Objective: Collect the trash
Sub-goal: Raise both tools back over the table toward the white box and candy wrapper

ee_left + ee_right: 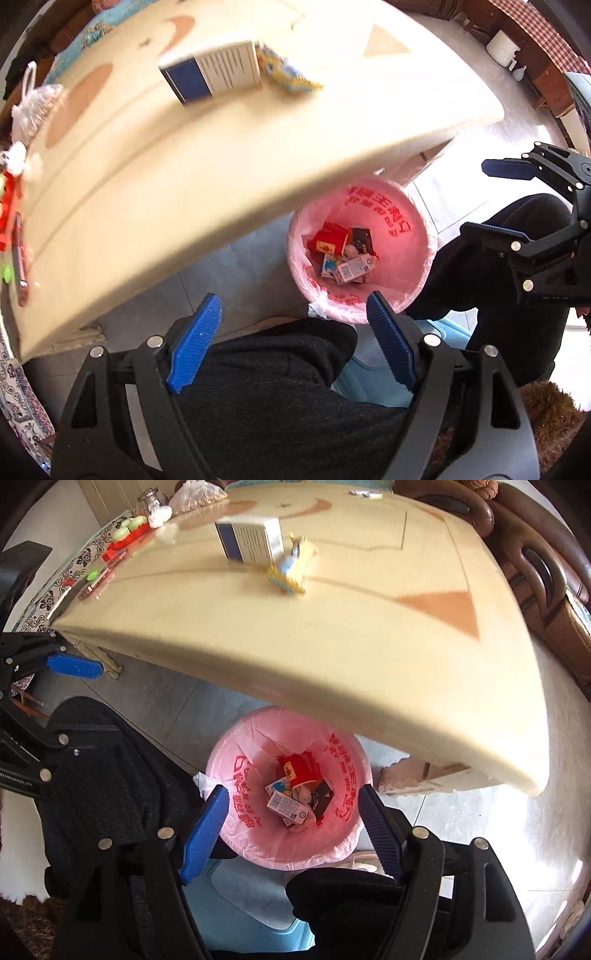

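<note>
A bin lined with a pink bag (413, 236) (236, 812) stands on the floor under the table's edge, with several cartons and wrappers (343, 254) (299, 794) at its bottom. My left gripper (293, 306) hangs open and empty above the floor beside the bin. My right gripper (291, 799) is open over the bin's mouth, nothing between its fingers; it also shows at the right of the left wrist view (484, 199). On the cream table (184, 177) (369, 646) lie a blue-and-white box (218, 70) (255, 539) and a yellow wrapper (288, 72) (291, 568).
A person's dark-trousered legs (273, 387) (110, 775) and a light blue stool (240, 897) sit below the grippers. Small red and green items (122, 539), a clear bag (37, 107) and a jar line the table's far side. A brown sofa (546, 572) flanks the table.
</note>
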Motion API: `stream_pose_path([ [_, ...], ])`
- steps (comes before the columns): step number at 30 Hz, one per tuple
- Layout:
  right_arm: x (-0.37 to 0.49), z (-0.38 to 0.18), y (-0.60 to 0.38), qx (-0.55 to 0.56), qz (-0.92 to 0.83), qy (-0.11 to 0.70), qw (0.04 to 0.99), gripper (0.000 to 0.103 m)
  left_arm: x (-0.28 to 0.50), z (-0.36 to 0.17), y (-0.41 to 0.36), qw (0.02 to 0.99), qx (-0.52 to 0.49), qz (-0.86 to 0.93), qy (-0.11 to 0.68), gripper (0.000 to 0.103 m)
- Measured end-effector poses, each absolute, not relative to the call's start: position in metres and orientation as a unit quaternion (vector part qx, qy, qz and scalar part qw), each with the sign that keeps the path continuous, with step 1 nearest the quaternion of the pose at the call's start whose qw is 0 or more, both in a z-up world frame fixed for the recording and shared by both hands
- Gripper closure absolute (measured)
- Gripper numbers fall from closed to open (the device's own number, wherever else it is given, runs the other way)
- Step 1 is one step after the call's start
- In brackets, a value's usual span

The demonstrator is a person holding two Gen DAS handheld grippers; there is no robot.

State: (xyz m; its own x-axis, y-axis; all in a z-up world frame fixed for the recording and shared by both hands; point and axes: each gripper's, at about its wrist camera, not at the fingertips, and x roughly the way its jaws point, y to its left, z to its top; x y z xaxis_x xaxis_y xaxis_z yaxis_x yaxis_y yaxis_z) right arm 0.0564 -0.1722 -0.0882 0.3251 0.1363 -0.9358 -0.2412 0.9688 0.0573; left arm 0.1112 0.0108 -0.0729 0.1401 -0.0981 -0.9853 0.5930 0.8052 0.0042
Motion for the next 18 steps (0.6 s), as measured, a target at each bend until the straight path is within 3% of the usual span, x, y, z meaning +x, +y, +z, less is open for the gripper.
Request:
stream_pose_path([
  [2, 0.061, -0.058, -0.169, -0.052, 0.121, 0.551, 0.824, 0.021, 0.121, -0.037, 0.013, 0.739, 0.205, -0.252, 0.59, 0.017],
  [8, 0.084, 0.017, -0.17, -0.043, 0.138, 0.517, 0.844, 0.014, 0.153, 0.038, 0.002, 0.759, 0.256, -0.268, 0.536, 0.016],
  [18, 0.131, 0.073, -0.186, -0.008, 0.134, 0.493, 0.859, 0.013, 0.212, 0.074, -0.015, 0.731, 0.26, -0.319, 0.545, 0.016],
])
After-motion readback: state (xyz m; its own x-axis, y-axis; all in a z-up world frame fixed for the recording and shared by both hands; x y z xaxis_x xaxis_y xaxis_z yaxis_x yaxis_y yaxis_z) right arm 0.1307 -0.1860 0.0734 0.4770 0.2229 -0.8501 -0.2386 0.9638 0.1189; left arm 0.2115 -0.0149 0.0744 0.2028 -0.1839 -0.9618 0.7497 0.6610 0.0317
